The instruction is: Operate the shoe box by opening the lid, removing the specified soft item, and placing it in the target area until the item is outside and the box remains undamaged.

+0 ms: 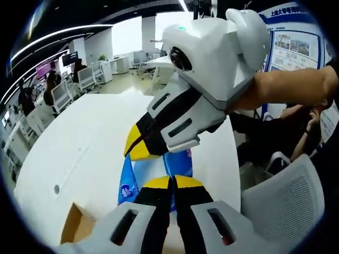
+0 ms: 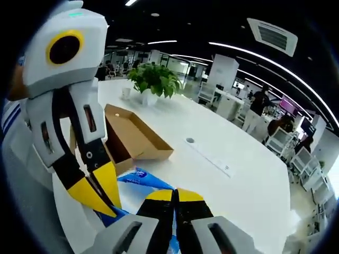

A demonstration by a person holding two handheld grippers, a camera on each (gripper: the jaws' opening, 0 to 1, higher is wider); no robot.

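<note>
both grippers, left [image 1: 172, 182] and right [image 2: 175, 196], pinch the blue pack [image 2: 139, 178], a light, soft, likely slippery film wrap, by its edges above the table [image 2: 233, 159], outside the open box [image 2: 132, 138].

In the left gripper view the left gripper [image 1: 172, 185] rises from the bottom centre with its yellow-tipped jaws pressed together, apparently on a blue packet, though the grip point is hard to make out. The right gripper [image 1: 139, 144] reaches in from the upper right, held by a bare forearm [image 1: 288, 84] at the right edge. In the right gripper view that gripper's [image 2: 175, 197] own jaws stand closed at bottom centre, and the left gripper [image 2: 100, 196] slants down from the upper left.
</note>
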